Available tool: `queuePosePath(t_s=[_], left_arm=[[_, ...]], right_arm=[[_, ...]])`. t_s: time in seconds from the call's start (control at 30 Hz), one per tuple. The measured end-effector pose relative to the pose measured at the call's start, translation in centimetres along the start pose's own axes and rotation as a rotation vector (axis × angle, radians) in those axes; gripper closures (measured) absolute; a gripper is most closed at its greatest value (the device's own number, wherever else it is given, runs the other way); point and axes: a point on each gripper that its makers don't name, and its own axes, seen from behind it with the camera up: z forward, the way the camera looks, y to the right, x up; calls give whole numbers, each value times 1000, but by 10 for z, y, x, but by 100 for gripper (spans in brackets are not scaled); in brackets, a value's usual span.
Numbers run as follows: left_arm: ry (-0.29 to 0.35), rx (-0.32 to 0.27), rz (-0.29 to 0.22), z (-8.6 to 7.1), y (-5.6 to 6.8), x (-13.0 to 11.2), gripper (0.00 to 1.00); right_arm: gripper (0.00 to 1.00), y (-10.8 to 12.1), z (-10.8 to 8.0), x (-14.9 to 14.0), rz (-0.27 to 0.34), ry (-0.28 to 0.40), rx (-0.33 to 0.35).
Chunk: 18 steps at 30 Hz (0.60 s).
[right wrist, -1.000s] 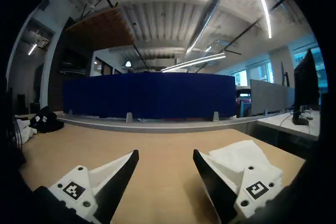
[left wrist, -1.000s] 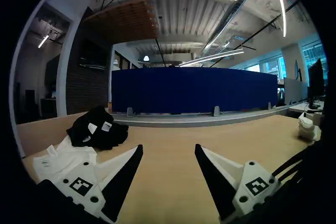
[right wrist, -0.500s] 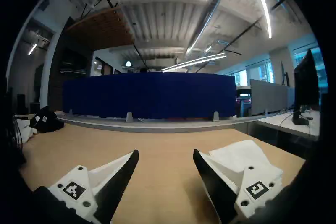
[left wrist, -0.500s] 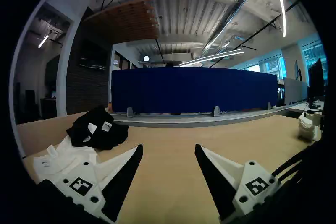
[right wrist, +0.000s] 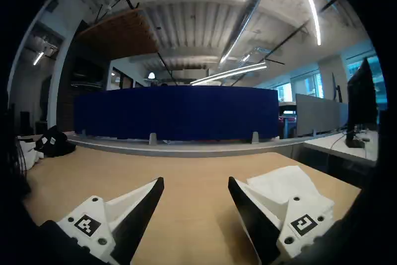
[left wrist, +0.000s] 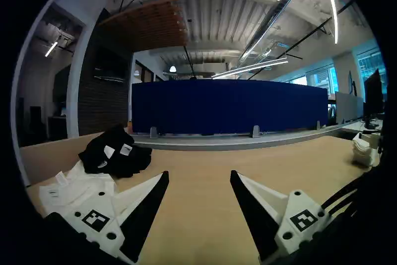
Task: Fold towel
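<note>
My left gripper [left wrist: 199, 175] rests low over the wooden table [left wrist: 198, 205], open, with bare wood between its fingers. A white towel [left wrist: 74, 188] lies crumpled just behind its left finger, and a black cloth pile [left wrist: 115, 153] sits beyond that. A stack of folded white towels [left wrist: 364, 152] stands at the far right. My right gripper [right wrist: 195, 181] is open too and holds nothing. Folded white towels [right wrist: 288, 185] lie behind its right finger. The black cloth pile [right wrist: 53, 143] and a bit of the white towel [right wrist: 29, 155] show far to the left.
A blue partition [left wrist: 226, 107] with a grey ledge [left wrist: 228, 141] runs along the table's far side. A neighbouring desk [right wrist: 342, 152] with a monitor [right wrist: 361, 101] stands to the right. Black cables [left wrist: 347, 195] trail near the left gripper's right finger.
</note>
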Motion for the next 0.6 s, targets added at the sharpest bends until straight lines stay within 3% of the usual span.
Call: queuePosePath(t_s=[0.6], left_arm=[[0, 0, -1, -1, 0, 1, 9]], right_arm=[[0, 1, 0, 0, 0, 0, 0]])
